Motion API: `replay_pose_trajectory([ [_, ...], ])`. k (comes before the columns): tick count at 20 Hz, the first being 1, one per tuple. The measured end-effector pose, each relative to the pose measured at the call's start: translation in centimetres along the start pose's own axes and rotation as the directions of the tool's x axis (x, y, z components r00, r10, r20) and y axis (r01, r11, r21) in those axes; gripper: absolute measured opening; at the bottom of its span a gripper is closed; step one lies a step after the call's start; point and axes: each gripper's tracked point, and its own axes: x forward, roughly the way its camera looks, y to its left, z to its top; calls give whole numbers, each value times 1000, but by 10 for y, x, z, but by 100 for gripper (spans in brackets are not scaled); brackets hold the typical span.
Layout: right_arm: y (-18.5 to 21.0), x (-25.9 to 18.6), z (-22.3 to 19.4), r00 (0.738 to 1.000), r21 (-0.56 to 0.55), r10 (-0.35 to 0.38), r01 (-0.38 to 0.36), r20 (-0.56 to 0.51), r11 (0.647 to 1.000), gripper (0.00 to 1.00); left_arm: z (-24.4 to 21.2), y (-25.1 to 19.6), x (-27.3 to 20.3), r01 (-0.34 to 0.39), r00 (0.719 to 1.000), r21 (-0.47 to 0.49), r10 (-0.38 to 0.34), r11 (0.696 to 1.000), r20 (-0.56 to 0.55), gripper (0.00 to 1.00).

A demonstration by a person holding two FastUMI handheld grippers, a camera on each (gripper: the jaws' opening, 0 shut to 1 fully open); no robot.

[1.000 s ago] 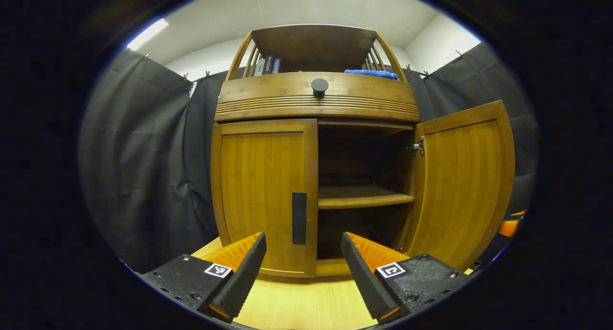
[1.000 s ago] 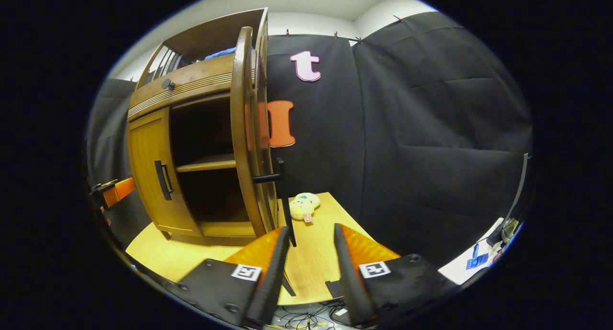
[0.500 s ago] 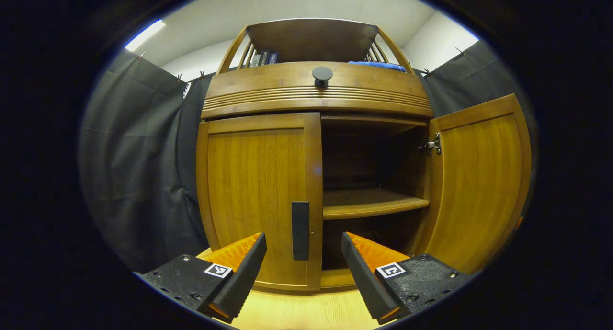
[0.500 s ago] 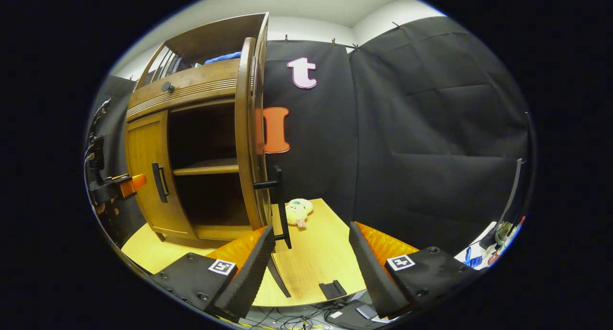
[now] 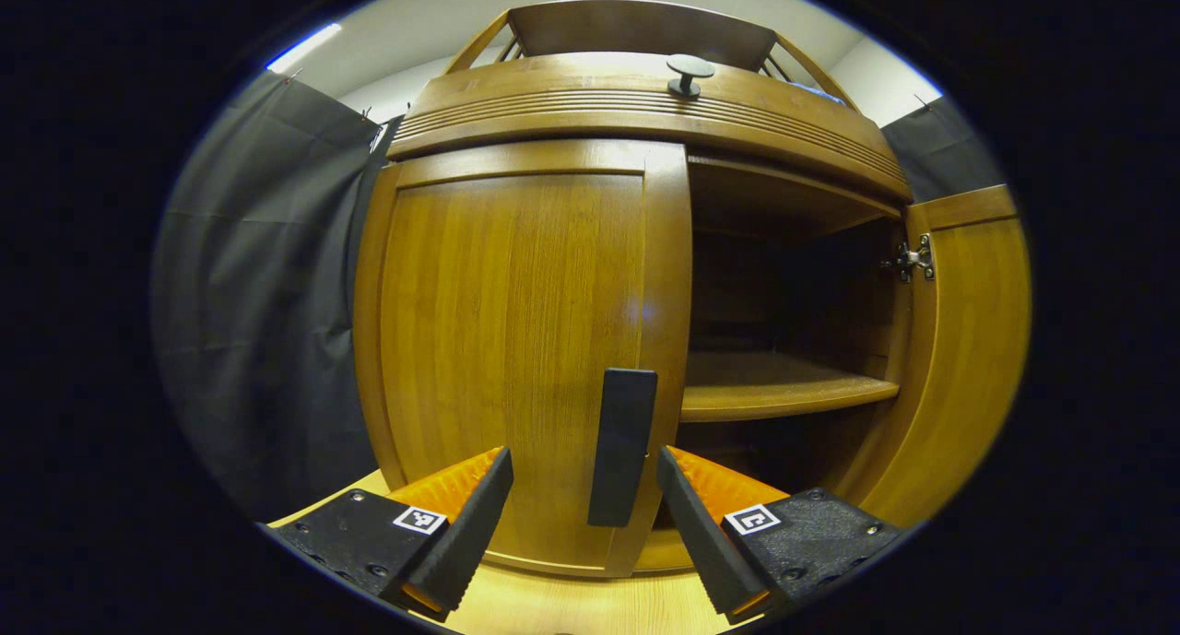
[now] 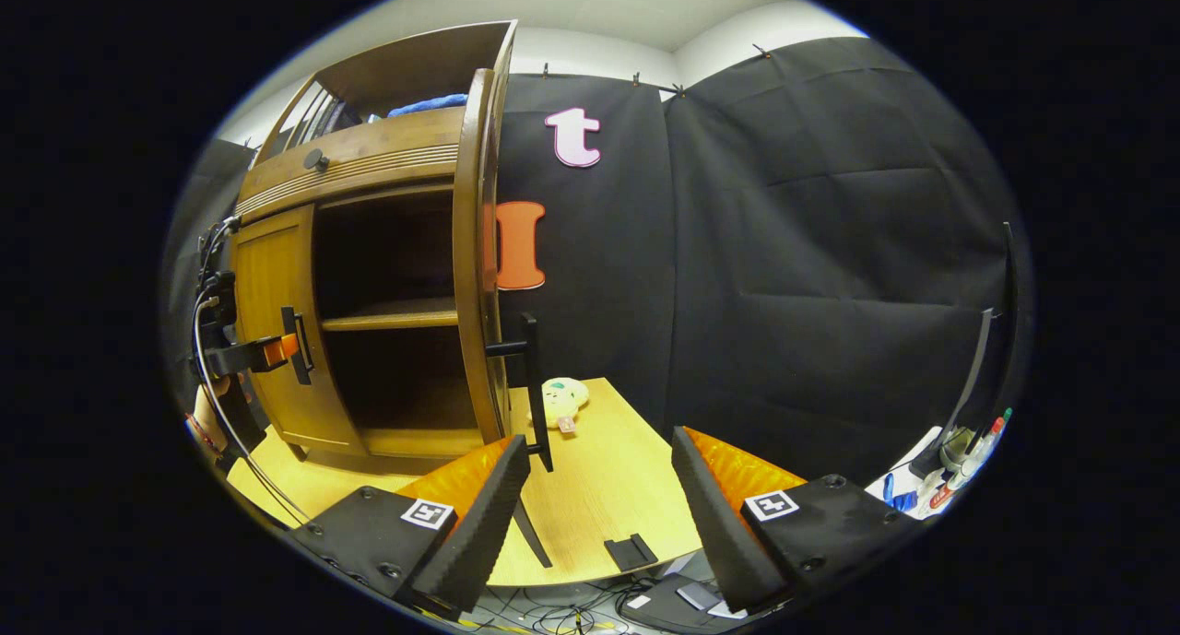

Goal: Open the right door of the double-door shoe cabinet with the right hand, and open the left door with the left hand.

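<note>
In the left gripper view the wooden shoe cabinet (image 5: 645, 110) looms close. Its left door (image 5: 507, 340) is closed, and the door's dark bar handle (image 5: 622, 446) stands just ahead of my open left gripper (image 5: 583, 524), between the two fingers without touching them. The right door (image 5: 968, 358) is swung wide open, baring a shelf (image 5: 774, 395). In the right gripper view the right door (image 6: 475, 266) is seen edge-on with its handle (image 6: 527, 377) sticking out. My right gripper (image 6: 599, 511) is open and empty, a little in front of that handle. The left gripper (image 6: 267, 351) is at the left door's handle.
The cabinet stands on a light wooden table (image 6: 599, 488); a small plush toy (image 6: 560, 400) lies behind the open door. Books and a blue cloth (image 6: 426, 105) sit on the top shelf. Cables and small items lie below the table's front edge, with markers (image 6: 959, 451) at right.
My left gripper has moved in close to the left door, bringing its handle between the fingers. My right gripper let go of the right door's handle, opened and drew back.
</note>
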Motion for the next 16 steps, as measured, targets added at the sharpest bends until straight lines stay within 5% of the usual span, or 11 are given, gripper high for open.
replay_pose_trajectory([
  [8,1,-9,-7,999,5,-52,52,-16,999,99,-11,-6,28,49,999,17,-48,999,-6,90],
  [11,4,-12,-13,997,11,-70,71,-28,997,99,-12,-16,32,102,995,34,-102,994,2,58],
  [16,13,-20,-17,995,20,-96,97,-38,995,99,-15,-22,30,127,992,32,-127,991,1,33],
])
